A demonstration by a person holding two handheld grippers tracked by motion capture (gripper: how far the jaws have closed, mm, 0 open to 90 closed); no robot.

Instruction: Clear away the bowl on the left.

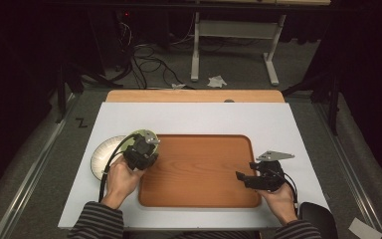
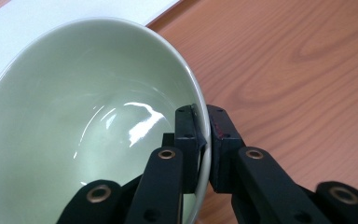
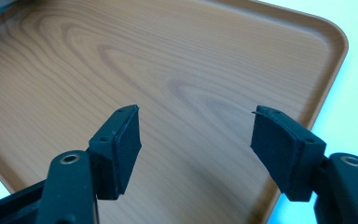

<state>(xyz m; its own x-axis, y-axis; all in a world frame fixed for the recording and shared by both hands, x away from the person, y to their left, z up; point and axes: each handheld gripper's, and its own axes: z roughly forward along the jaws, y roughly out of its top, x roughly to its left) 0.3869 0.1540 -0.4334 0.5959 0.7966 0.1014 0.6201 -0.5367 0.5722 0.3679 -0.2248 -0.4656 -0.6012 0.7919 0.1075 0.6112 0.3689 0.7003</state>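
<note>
A pale green bowl (image 1: 140, 134) hangs tilted over the left edge of the wooden tray (image 1: 204, 149). My left gripper (image 1: 142, 149) is shut on its rim. In the left gripper view the two jaws pinch the bowl (image 2: 84, 112) wall at its rim, one inside and one outside, with the left gripper (image 2: 205, 140) above the tray's wood (image 2: 298, 70). My right gripper (image 1: 246, 178) hovers over the tray's right part, open. In the right gripper view the right gripper (image 3: 196, 140) stands wide apart over the bare tray (image 3: 177, 70), nothing between its pads.
A white plate (image 1: 103, 154) lies on the white tabletop (image 1: 194, 117) just left of the tray, partly under the bowl and my left hand. The tray's raised rim (image 3: 335, 46) runs close to the right gripper. Table legs and cables stand on the floor beyond.
</note>
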